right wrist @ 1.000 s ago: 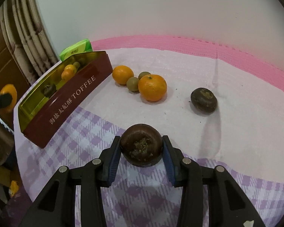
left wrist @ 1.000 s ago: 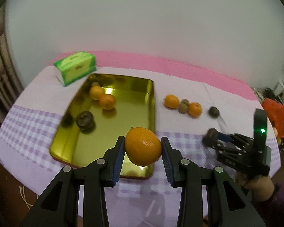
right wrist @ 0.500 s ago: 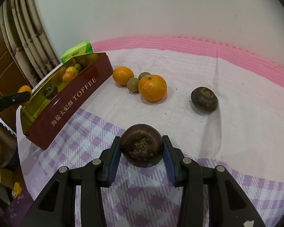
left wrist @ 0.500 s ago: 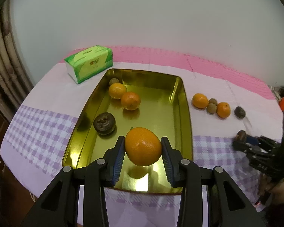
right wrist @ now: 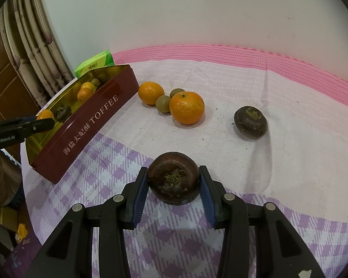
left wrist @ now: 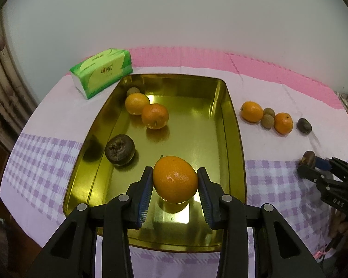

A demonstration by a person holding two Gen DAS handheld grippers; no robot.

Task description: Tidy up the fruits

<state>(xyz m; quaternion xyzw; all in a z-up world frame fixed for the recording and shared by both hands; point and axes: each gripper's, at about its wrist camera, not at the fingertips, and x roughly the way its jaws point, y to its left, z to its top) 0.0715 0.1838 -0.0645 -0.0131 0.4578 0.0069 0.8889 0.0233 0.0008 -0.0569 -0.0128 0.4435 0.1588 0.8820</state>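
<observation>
My left gripper (left wrist: pixel 175 181) is shut on an orange (left wrist: pixel 175 178) and holds it just above the near part of the gold tin tray (left wrist: pixel 234 139). In the tray lie two oranges (left wrist: pixel 155 116), a dark brown fruit (left wrist: pixel 119 149) and a small green-brown fruit (left wrist: pixel 133 91). My right gripper (right wrist: pixel 173 180) is shut on a dark brown fruit (right wrist: pixel 173 178) over the checked cloth, right of the tray (right wrist: pixel 90 125). On the cloth lie two oranges (right wrist: pixel 186 108), two small green-brown fruits (right wrist: pixel 163 103) and another dark brown fruit (right wrist: pixel 250 120).
A green tissue box (left wrist: pixel 102 71) stands behind the tray's far left corner. The table edge runs close in front of the tray. A white wall (left wrist: pixel 174 11) backs the table and curtains (right wrist: pixel 30 46) hang at the left.
My left gripper has moved forward and down over the tray with the orange. My right gripper has stayed nearly still with its dark fruit.
</observation>
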